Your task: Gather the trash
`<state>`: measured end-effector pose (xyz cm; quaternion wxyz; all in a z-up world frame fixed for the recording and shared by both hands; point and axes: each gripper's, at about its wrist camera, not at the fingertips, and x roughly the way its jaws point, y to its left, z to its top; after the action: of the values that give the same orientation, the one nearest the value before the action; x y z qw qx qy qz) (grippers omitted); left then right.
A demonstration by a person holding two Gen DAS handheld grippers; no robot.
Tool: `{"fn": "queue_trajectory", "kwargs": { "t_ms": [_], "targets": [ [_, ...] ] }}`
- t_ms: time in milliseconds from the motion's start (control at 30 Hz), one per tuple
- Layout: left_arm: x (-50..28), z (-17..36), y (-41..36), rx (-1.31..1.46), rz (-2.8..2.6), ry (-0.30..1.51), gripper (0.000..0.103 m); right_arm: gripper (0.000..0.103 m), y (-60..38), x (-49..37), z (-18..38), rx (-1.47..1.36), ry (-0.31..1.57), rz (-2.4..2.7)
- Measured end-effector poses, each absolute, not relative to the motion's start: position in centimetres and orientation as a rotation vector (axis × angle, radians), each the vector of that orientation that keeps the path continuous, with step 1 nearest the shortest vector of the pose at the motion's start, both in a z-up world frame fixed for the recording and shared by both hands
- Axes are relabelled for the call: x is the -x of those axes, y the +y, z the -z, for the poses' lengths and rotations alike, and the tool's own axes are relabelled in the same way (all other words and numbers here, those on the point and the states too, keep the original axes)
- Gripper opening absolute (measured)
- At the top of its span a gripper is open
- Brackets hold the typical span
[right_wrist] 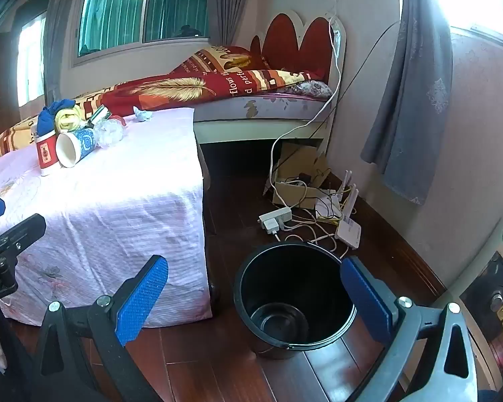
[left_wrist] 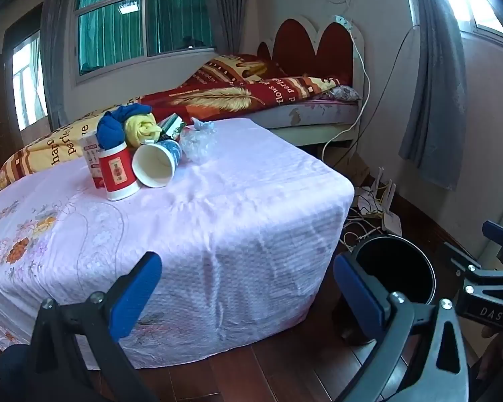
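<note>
The left gripper (left_wrist: pixel 248 288) is held low over the near edge of the counter (left_wrist: pixel 218 207), its blue-padded fingers (left_wrist: pixel 135 296) spread wide with nothing between them. The right gripper (right_wrist: pixel 255 298) is likewise wide apart and empty, held above the floor with the black bucket (right_wrist: pixel 295 301) showing between its fingers (right_wrist: pixel 144 296). Each gripper appears at the edge of the other's view.

The counter is draped in a pale pink cloth with a floral print on its left part. The trash sits clustered at the far left corner of the counter, well apart from both grippers:

- A red-and-white cup (left_wrist: pixel 119 174) stands upright at the front of the cluster.
- A paper cup with a blue pattern (left_wrist: pixel 157 162) lies on its side just to the right, mouth facing the viewer, touching the red-and-white cup.
- A white carton (left_wrist: pixel 90 157) stands behind the red-and-white cup.
- A blue cloth (left_wrist: pixel 112 129) and a yellow cloth (left_wrist: pixel 141 127) are bundled on top and behind.
- A crumpled clear plastic wrapper (left_wrist: pixel 198 142) lies to the right of the paper cup.
- A small packet with green print (left_wrist: pixel 172 124) stands behind the paper cup.

The bucket stands upright on the dark wood floor (right_wrist: pixel 238 375), just beside the right corner of the counter. Its interior appears empty.

Behind the counter is a bed (right_wrist: pixel 261 104) with a red and gold blanket (right_wrist: pixel 191 85). Cables, a power strip (right_wrist: pixel 275 217) and a white router (right_wrist: pixel 348 229) lie on the floor near the wall beyond the bucket.
</note>
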<state>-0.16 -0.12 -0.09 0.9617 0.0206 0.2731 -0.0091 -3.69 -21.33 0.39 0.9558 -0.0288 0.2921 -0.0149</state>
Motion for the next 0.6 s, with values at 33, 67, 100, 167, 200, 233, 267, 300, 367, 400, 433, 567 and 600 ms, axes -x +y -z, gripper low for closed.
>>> {"fn": "queue_trajectory", "kwargs": {
  "t_ms": [33, 67, 100, 167, 200, 233, 267, 300, 367, 400, 433, 567, 600],
  "targets": [
    [0.26, 0.11, -0.16, -0.042, 0.02, 0.555, 0.103, 0.103, -21.32, 3.66, -0.38, 0.062, 0.6, 0.031],
    [0.37, 0.11, -0.19, -0.041, 0.025, 0.556, 0.103, 0.103, -21.3, 3.64, -0.37, 0.064, 0.604, 0.03],
    [0.49, 0.09, -0.22, -0.041, 0.026, 0.557, 0.103, 0.103, -21.31, 3.63, -0.36, 0.064, 0.605, 0.029],
    [0.76, 0.01, -0.28, -0.042, 0.029, 0.555, 0.103, 0.103, -21.33, 3.62, -0.35, 0.063, 0.604, 0.031],
    [-0.02, 0.27, 0.33, -0.034, 0.018, 0.567, 0.103, 0.103, -21.35, 3.61, -0.36, 0.062, 0.604, 0.03],
    [-0.03, 0.31, 0.4, -0.033, 0.019, 0.566, 0.103, 0.103, -21.28, 3.63, -0.35, 0.065, 0.603, 0.031],
    [-0.08, 0.24, 0.06, -0.041, 0.014, 0.568, 0.103, 0.103, -21.27, 3.62, -0.33, 0.065, 0.603, 0.031],
    [-0.12, 0.28, 0.06, -0.041, 0.015, 0.568, 0.103, 0.103, -21.28, 3.62, -0.33, 0.064, 0.604, 0.03],
    [-0.23, 0.35, 0.09, -0.04, 0.015, 0.569, 0.103, 0.103, -21.28, 3.63, -0.3, 0.063, 0.604, 0.03],
    [-0.04, 0.25, -0.01, -0.04, 0.012, 0.566, 0.103, 0.103, -21.27, 3.63, -0.29, 0.063, 0.603, 0.03],
    [-0.05, 0.25, -0.01, -0.039, 0.013, 0.566, 0.103, 0.103, -21.26, 3.62, -0.27, 0.063, 0.604, 0.03],
    [0.04, 0.24, -0.06, -0.038, 0.014, 0.565, 0.103, 0.103, -21.17, 3.58, -0.2, 0.066, 0.605, 0.03],
    [0.04, 0.26, -0.08, -0.04, 0.012, 0.564, 0.103, 0.103, -21.16, 3.57, -0.19, 0.065, 0.604, 0.029]
  ]
}}
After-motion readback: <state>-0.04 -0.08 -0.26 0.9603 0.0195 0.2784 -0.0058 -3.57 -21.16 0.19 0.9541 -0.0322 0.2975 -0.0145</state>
